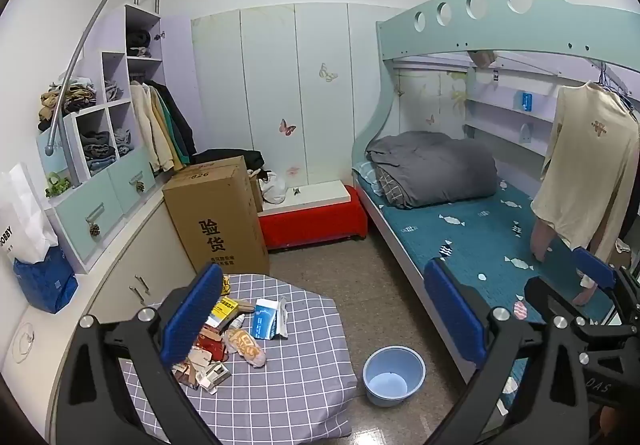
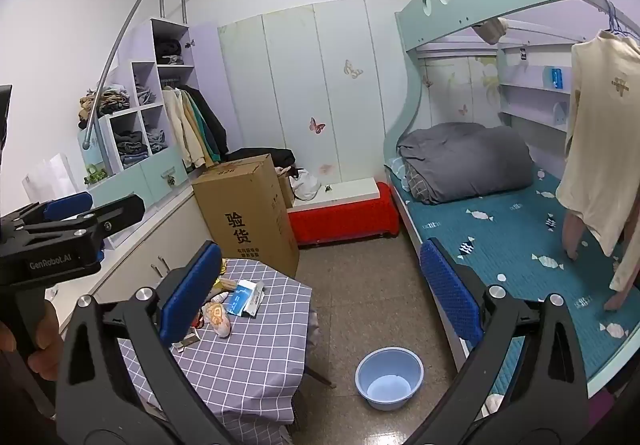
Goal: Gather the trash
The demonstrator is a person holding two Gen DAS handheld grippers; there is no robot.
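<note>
A pile of trash lies on a small table with a grey checked cloth [image 1: 280,385]: a blue-and-white carton [image 1: 266,319], a yellow box [image 1: 226,309], an orange snack wrapper [image 1: 246,347] and torn papers [image 1: 204,369]. A light blue bin [image 1: 394,375] stands on the floor to the right of the table. My left gripper [image 1: 324,313] hovers open above the table's near side, with nothing between its fingers. My right gripper [image 2: 320,293] is also open and empty, further right, above the floor. The carton [image 2: 240,297], the wrapper [image 2: 218,319] and the bin [image 2: 390,377] show in the right wrist view too.
A tall cardboard box [image 1: 218,217] stands behind the table, with a red bench [image 1: 316,221] beside it. A bunk bed [image 1: 480,241] runs along the right, with a cream shirt [image 1: 584,173] hanging over it. A white cabinet [image 1: 132,245] lines the left wall. A hand [image 2: 44,329] holds the left gripper [image 2: 100,207].
</note>
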